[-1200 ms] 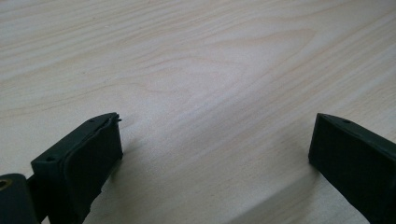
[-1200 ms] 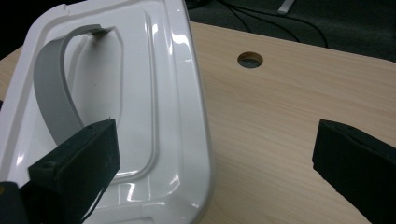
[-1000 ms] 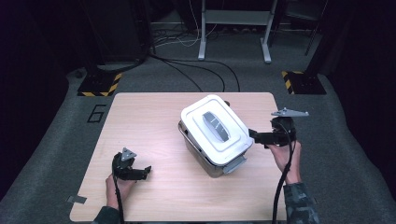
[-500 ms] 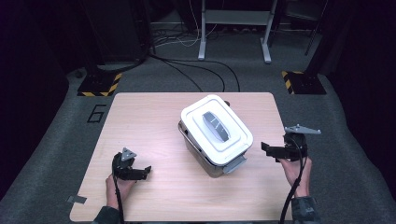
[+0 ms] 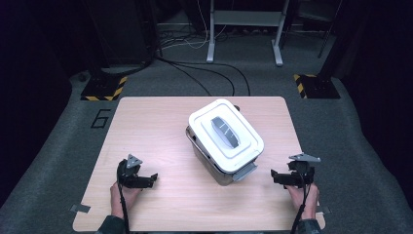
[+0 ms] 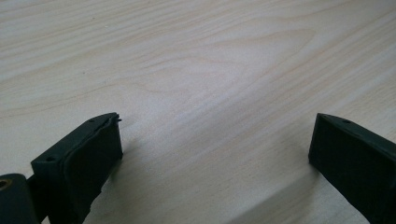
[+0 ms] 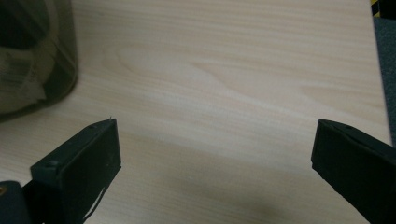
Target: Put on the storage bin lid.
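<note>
Box (image 5: 225, 141): you have it at the centre of the high view, standing on the table (image 5: 151, 131), turned at an angle to the table's edges. In the right gripper view its smoky wall (image 7: 35, 56) fills the upper left corner.

Look: a clear grey tub with rounded corners, under a white lid (image 5: 207, 122) that overhangs it all round. A grey carry handle (image 5: 225, 131) lies flat in a recess on top. A grey latch (image 5: 245, 170) hangs at the corner nearest the bottom of the frame. Pale contents show dimly through the wall; you cannot tell what they are.

Handling: judge it stiff, hard plastic, smooth and likely slippery on the walls. Weight hangs on the contents, so expect some heft.

Where to grip: the handle looks the surest hold once raised. The latch is the part to take if you mean to open the lid. The lid rim is a fallback; the bare walls are too broad for the jaws.

Left gripper (image 5: 151, 180): lower left of the high view, jaws wide apart, empty, well apart from the box.

Right gripper (image 5: 273, 176): lower right of the high view, jaws wide apart, empty, pointing toward the latch and near it, not touching.
</note>
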A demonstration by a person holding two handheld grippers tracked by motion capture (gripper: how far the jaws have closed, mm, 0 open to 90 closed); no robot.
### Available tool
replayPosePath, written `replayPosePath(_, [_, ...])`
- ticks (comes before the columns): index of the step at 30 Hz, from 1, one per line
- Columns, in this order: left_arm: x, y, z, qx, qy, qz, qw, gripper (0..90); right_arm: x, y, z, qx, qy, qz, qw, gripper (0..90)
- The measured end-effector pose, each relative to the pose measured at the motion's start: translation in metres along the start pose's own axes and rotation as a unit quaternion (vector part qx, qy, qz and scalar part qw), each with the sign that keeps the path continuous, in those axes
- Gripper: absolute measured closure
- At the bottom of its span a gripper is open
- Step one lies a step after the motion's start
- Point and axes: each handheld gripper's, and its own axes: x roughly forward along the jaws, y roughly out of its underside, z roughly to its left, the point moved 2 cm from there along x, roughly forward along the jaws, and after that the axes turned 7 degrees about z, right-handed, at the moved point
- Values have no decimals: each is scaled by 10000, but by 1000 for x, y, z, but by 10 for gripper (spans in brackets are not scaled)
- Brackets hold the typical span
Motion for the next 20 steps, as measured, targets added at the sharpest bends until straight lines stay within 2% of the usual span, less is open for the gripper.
replayPosePath(2, [0,0,0,1,-1,-1,10000,24,7,10,0,47,-22,-7,10000,8])
replayPosePath(5, [0,0,0,0,-1,-1,10000,24,12,15,1,53,-9,-1,10000,9])
replayPosePath(9, [0,0,0,0,-1,-1,10000,24,22,25,0,56,111,30,9999,7])
replayPosePath(12, [0,0,0,-1,0,-2,10000,24,24,28,1,-15,242,-62,9997,4])
replayPosePath(15, [0,0,0,1,0,-2,10000,24,24,30,2,-39,255,-144,9996,0])
replayPosePath(20, [0,0,0,0,5,-2,10000,24,24,30,3,46,308,-133,9994,0])
